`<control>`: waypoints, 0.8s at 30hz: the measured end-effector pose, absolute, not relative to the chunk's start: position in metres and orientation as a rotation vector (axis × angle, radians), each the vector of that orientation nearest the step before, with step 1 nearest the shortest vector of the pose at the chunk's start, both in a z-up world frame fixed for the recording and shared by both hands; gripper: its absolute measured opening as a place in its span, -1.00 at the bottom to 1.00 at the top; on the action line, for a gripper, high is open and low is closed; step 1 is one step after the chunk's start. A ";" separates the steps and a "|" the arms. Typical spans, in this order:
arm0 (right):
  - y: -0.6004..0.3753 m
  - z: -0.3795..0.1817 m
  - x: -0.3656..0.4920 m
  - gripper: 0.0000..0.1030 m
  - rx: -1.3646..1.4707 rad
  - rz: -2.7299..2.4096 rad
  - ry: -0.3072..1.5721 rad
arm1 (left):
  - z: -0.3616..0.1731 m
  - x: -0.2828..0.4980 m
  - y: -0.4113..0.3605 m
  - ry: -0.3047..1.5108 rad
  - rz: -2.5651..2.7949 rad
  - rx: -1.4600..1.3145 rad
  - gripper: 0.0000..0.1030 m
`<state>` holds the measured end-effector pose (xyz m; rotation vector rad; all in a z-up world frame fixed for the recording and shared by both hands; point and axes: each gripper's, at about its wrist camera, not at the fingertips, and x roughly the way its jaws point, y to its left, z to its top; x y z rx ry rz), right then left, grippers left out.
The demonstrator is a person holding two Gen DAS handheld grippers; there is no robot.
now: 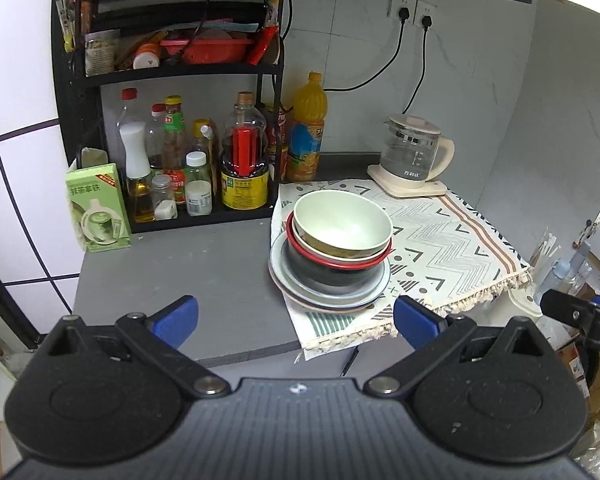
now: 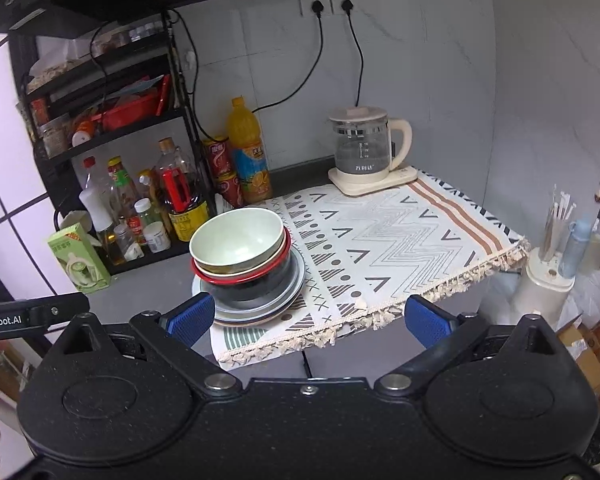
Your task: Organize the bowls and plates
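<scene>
A stack of dishes [image 1: 332, 256] is sitting on the left end of a patterned tablecloth [image 1: 452, 248], on a grey counter [image 1: 172, 272]. A pale green bowl [image 1: 342, 220] is resting on top, tilted slightly; under it a cream bowl and a red-rimmed bowl [image 1: 340, 264] are showing only as thin edges, and a black bowl [image 1: 328, 276] is mostly hiding beneath them. The plates [image 1: 300, 288] at the bottom are showing only as rims, so their number is hard to tell.

The left gripper [image 1: 296, 318] is hovering near the counter's front edge, its blue pads [image 1: 178, 320] spread wide with nothing between them. The right gripper [image 2: 310, 318] is likewise standing released and empty, near the stack; its left pad is overlapping the plates in the right wrist view, contact unclear.

To the left, a black rack [image 1: 172, 76] is holding bottles; their labels are too small to read. A green carton [image 1: 98, 208] bears Chinese characters. A glass kettle [image 1: 414, 150] at the far right is carrying a small printed brand, unreadable here. In the right wrist view the other tool's arm is reading "enRobot.AI", cut off by the frame edge.
</scene>
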<state>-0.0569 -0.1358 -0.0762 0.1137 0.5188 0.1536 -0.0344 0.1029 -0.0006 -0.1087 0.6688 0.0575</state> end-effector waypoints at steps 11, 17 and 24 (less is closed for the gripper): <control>-0.133 -0.081 -0.072 0.98 0.135 0.179 0.495 | -0.007 -0.054 0.113 0.670 0.073 -0.106 0.99; -0.133 -0.085 -0.075 0.98 0.147 0.169 0.517 | -0.008 -0.057 0.115 0.677 0.073 -0.105 0.99; -0.132 -0.088 -0.080 0.98 0.138 0.168 0.529 | -0.011 -0.056 0.115 0.692 0.062 -0.119 0.99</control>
